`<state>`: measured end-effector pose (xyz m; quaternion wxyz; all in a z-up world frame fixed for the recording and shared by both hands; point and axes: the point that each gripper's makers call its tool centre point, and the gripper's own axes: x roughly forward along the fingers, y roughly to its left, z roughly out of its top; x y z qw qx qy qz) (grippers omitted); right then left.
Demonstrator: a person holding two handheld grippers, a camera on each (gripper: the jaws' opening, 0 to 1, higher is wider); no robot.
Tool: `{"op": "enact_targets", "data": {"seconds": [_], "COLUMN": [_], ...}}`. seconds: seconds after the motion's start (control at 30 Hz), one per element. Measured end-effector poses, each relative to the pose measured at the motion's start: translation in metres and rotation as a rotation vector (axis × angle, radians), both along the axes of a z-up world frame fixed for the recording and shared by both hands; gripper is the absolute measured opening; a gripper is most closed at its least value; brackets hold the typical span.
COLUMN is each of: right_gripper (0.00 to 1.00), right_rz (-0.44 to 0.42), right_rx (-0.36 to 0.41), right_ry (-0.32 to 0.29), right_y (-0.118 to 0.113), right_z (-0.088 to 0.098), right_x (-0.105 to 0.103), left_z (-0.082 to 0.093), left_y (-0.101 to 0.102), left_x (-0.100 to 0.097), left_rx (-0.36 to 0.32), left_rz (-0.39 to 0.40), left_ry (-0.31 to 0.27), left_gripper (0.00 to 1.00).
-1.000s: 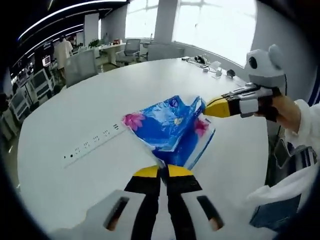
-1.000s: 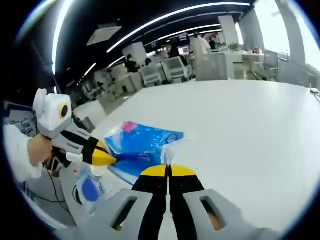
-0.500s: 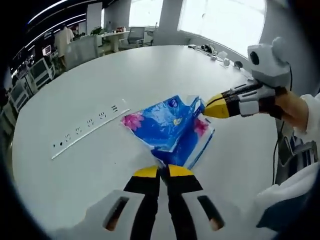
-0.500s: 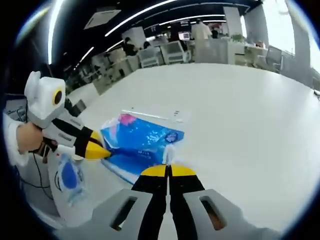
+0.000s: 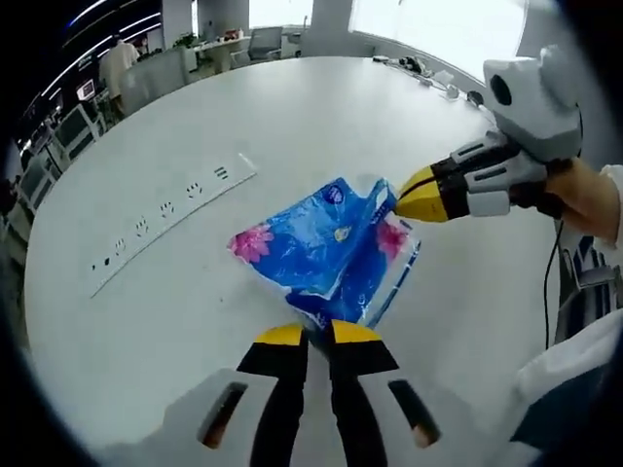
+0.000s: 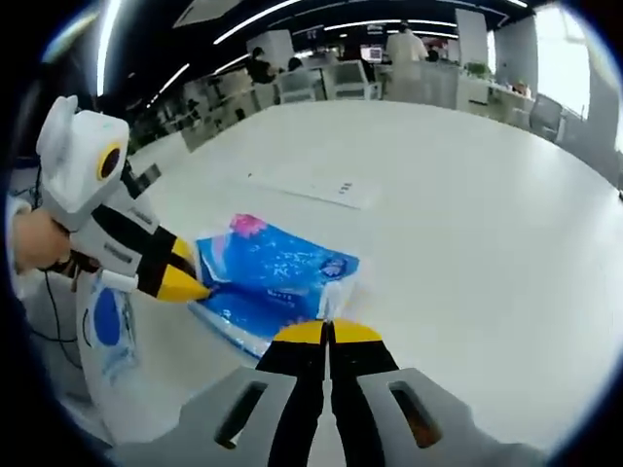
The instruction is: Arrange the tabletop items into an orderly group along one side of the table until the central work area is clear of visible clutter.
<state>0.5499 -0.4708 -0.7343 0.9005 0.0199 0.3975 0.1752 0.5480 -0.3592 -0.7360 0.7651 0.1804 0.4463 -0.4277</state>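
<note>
Blue tissue pack [image 5: 331, 253], plastic-wrapped w/ pink flower print, is near the table [image 5: 292, 126] edge closest to the person, held at two ends, partly lifted off the white round top.

Left gripper [image 5: 316, 336]: yellow-tipped jaws pressed together on the pack's near blue wrap edge, seen in left gripper view. In right gripper view the same gripper [image 6: 190, 287] comes in from the left, tip clamped on the pack's [image 6: 273, 282] left end.

Right gripper [image 6: 329, 333]: jaws closed, pinching a clear flap of wrap at the pack's corner. In left gripper view it [image 5: 404, 199] enters from the right, tip at the pack's far clear corner.

Recessed socket strip [image 5: 165, 219] sits in the top, apart from the pack, toward table centre. Small items [image 5: 428, 73] lie at the far edge by the windows; too small to ID.
</note>
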Motion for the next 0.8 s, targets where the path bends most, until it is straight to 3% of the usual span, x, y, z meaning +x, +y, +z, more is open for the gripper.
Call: {"op": "enact_targets", "data": {"seconds": [0.4, 0.8], "right_gripper": [0.00, 0.00], "right_rz": [0.009, -0.013], "right_rx": [0.006, 0.023], "right_ry": [0.038, 0.045], "right_y": [0.006, 0.007], "right_z": [-0.017, -0.019], "right_x": [0.000, 0.002], "left_z": [-0.015, -0.021], "left_y": [0.005, 0.006], "left_x": [0.002, 0.005], "left_rx": [0.029, 0.017], "left_rz": [0.032, 0.065], "left_ry": [0.038, 0.060], "left_gripper": [0.06, 0.07]}}
